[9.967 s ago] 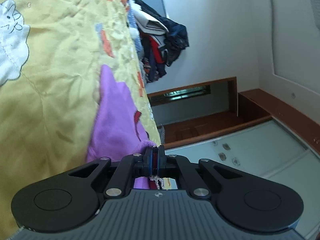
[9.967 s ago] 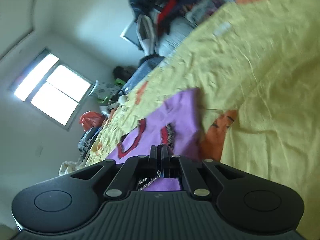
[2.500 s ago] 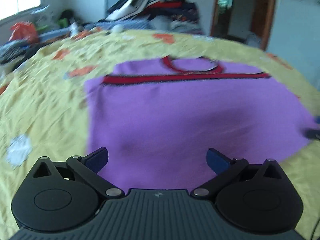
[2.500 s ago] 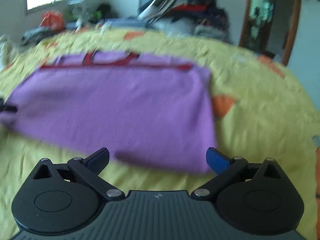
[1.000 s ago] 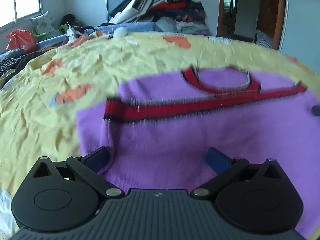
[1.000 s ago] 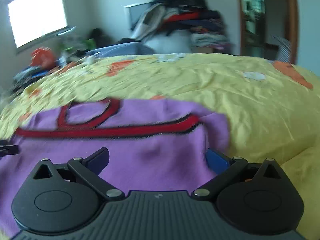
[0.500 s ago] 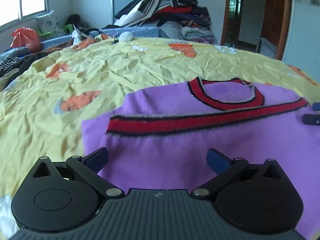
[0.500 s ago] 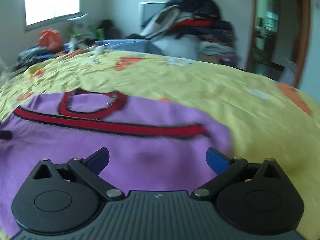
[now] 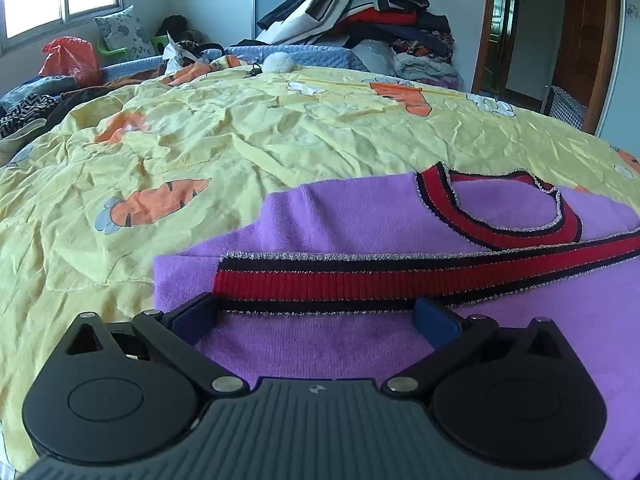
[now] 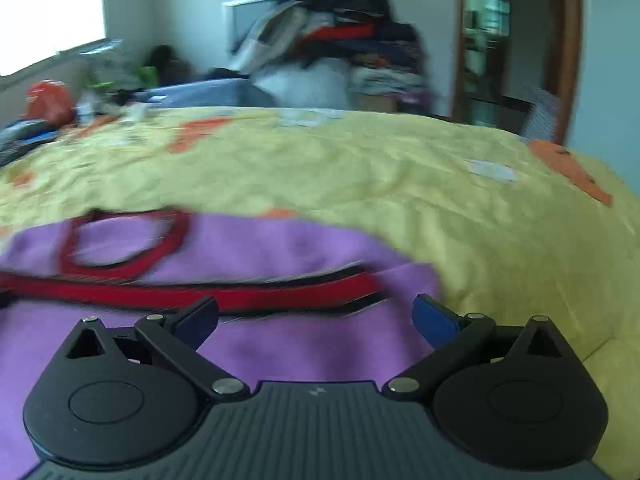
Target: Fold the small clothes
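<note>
A purple knitted top [image 9: 360, 216] with a red and black band [image 9: 320, 282] and a red neckline [image 9: 500, 208] lies folded flat on the yellow bedspread [image 9: 240, 136]. My left gripper [image 9: 316, 318] is open and empty, low over the top's left end at the band. The top also shows in the right wrist view [image 10: 280, 340], blurred. My right gripper [image 10: 316, 318] is open and empty over the top's right end near the band [image 10: 240, 298].
A tall heap of clothes [image 9: 360, 8] stands at the far side of the bed. A red bag [image 9: 68, 60] and loose items lie at the far left. A wooden door frame [image 9: 592, 40] is at the right. The bedspread [image 10: 480, 220] carries carrot prints.
Both grippers let go of the top and opened, then moved forward over it from the near edge to the red band. The top now lies folded flat.
</note>
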The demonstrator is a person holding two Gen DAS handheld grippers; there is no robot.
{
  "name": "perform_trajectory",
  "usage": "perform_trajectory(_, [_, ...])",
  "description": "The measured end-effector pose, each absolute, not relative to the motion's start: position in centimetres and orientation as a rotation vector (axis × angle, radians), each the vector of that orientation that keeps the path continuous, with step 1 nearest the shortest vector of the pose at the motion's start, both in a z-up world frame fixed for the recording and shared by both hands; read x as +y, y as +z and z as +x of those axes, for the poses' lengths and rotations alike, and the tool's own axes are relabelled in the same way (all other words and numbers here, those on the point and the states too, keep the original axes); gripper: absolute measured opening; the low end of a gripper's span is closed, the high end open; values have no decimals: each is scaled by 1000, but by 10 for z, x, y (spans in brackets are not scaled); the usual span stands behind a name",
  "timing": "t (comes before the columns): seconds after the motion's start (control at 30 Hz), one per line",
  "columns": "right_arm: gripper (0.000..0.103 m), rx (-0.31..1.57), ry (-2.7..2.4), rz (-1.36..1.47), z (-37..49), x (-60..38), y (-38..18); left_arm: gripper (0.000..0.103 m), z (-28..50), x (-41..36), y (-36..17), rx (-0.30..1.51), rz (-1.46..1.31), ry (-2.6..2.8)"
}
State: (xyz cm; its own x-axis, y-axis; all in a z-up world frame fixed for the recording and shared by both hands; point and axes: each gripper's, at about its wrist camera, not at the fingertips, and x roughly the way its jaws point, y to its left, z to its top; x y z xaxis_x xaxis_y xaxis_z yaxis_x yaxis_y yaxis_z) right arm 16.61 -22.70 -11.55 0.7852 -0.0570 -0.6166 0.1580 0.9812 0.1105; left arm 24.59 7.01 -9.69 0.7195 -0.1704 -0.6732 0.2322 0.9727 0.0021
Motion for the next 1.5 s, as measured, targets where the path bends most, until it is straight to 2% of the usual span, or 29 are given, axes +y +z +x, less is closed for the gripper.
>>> perform_trajectory(0.2, [103,734,-12,117,135,-165,-123,103,245,71,-96,732,87,-234])
perform_trajectory(0.43, [103,754,-108,52,113,-189,-134,103,245,71,-96,730,86,-235])
perform_trajectory(0.53, [103,766,-142,115,99,-195,-127,103,244,72,-95,732,88,-242])
perform_trajectory(0.73, [103,688,31,164,72,-125,-111,103,233,129,-85,746,-44,-351])
perform_trajectory(0.97, [103,611,255,-1,47,-16,-108,103,256,211,-90,841,-326,-611])
perform_trajectory(1.23, [103,480,303,-347,15,60,-115,103,313,211,-103,955,-469,-847])
perform_trajectory(1.4, [103,477,360,-365,15,60,-106,103,340,206,-103,1020,-489,-920])
perform_trajectory(1.5, [103,485,393,-370,26,61,-97,98,348,193,-101,1018,-410,-949])
